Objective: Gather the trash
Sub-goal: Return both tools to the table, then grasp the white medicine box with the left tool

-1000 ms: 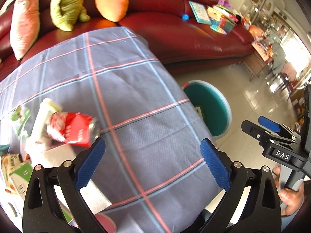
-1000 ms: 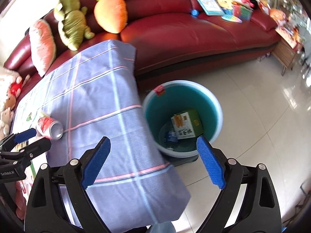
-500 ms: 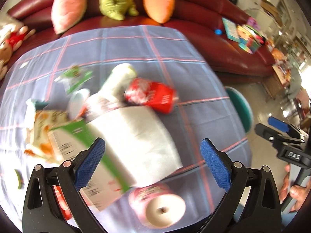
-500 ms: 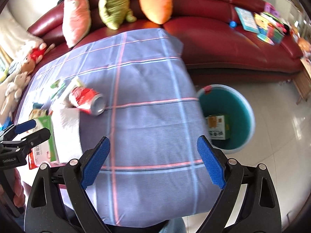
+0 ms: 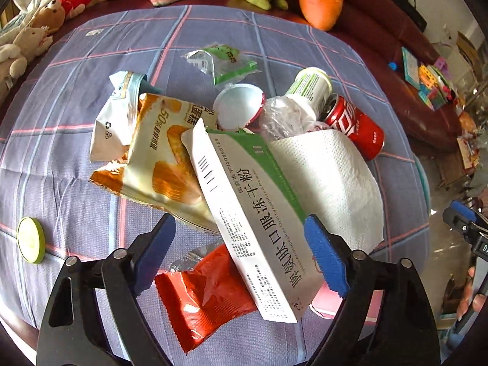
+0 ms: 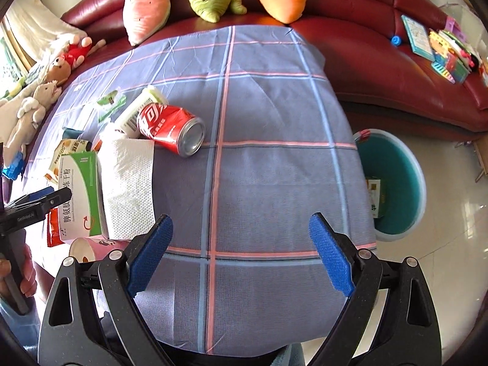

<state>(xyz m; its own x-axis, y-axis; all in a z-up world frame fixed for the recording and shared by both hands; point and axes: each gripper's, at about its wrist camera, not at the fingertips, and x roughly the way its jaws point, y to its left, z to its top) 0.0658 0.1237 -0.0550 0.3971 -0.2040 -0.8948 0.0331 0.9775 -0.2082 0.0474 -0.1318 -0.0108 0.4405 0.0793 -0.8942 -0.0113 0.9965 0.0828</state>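
Red: one can (image 5: 355, 126) (one wrapper (image 5: 204, 294))

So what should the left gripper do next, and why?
Probably lower a little and close on the white-and-green box. The left gripper, whose fingers have just been closing, already straddles it without touching, and the bin waits beside the table.

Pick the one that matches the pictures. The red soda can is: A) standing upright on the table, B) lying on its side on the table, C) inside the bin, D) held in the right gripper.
B. The red soda can lies on its side on the tablecloth, open end showing, beside the white bottle; the right gripper is empty.
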